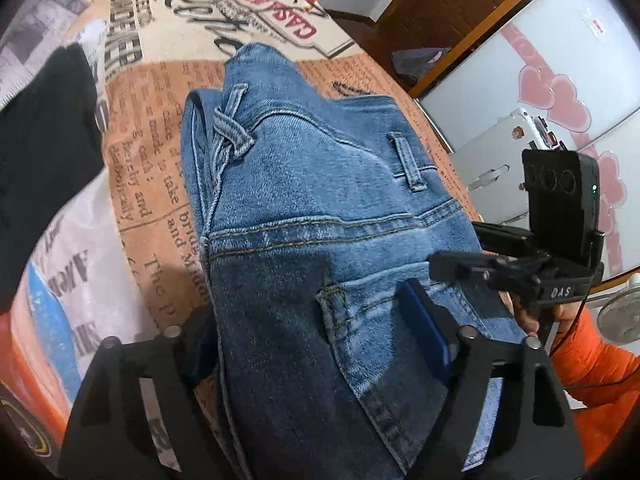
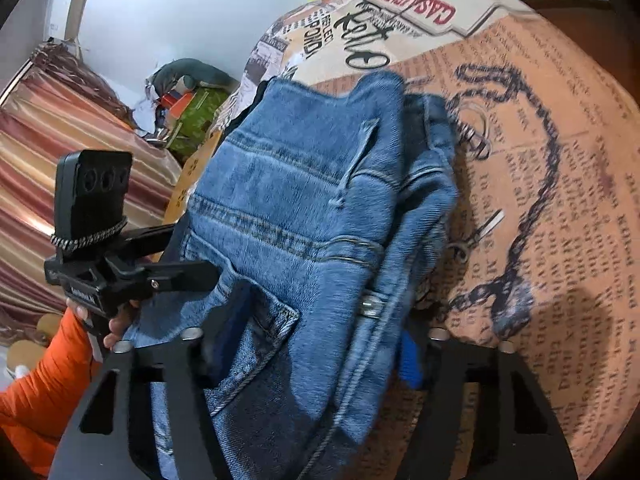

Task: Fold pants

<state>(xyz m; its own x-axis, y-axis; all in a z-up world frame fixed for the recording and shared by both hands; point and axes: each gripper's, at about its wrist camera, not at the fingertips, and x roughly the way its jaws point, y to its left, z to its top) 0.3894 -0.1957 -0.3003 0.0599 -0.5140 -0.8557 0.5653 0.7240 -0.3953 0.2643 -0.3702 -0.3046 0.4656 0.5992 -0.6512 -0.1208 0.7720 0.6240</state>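
Observation:
Blue denim jeans (image 1: 312, 216), folded into a thick bundle, hang over a table with a newspaper-print cloth (image 1: 156, 184). My left gripper (image 1: 316, 344) is shut on the jeans, with its blue-padded fingers (image 1: 424, 332) on either side of the bundle near the back pocket. The right gripper shows at the right of the left wrist view (image 1: 516, 276). In the right wrist view my right gripper (image 2: 320, 344) is also shut on the jeans (image 2: 304, 200), and the left gripper (image 2: 132, 272) shows at the left. Waistband and belt loops point away from both cameras.
A black garment (image 1: 44, 152) lies on the table at the left. A white cabinet with pink hearts (image 1: 560, 92) and a fan (image 1: 620, 316) stand to the right. Striped curtains (image 2: 60, 152) and clutter (image 2: 188, 104) lie beyond the table edge. Orange sleeves (image 2: 36, 392) are near.

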